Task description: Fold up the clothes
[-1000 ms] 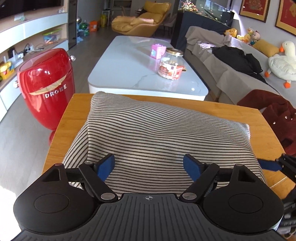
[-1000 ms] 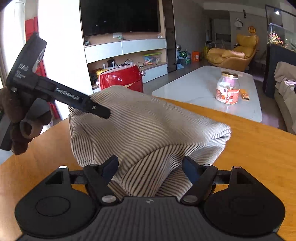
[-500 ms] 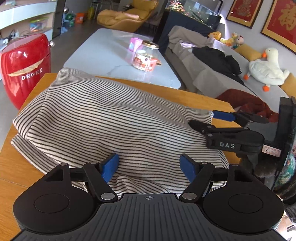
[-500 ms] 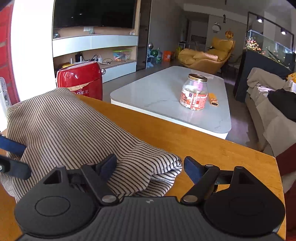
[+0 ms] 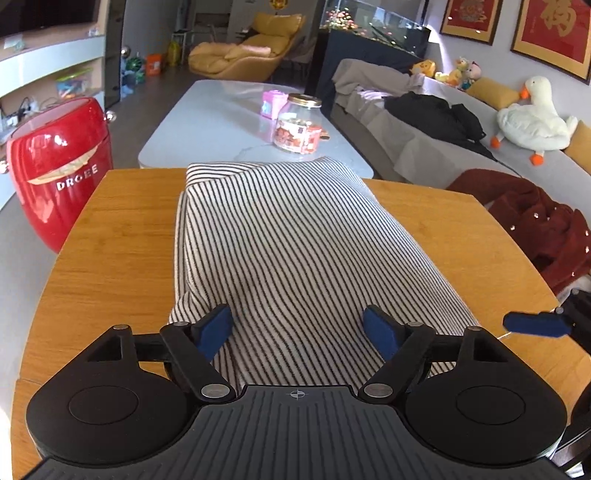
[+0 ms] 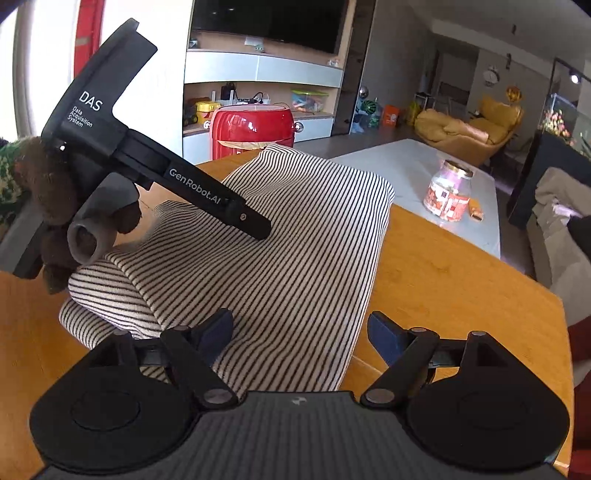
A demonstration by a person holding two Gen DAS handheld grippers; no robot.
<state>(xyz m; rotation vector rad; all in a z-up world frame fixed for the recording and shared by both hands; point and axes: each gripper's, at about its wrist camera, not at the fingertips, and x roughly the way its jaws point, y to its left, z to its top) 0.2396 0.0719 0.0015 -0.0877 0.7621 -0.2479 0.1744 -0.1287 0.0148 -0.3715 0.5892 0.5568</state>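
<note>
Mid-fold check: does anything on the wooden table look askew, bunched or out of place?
Mostly tidy. The black-and-white striped knit garment lies folded on the wooden table, but its near left corner bulges in a rolled lump with an under layer sticking out. Nothing is spilled or damaged.

We see white coffee table (image 5: pixel 229 122), yellow armchair (image 5: pixel 243 62), grey sofa (image 5: pixel 417 144), red-framed wall pictures (image 5: pixel 554 33), daylight.
</note>
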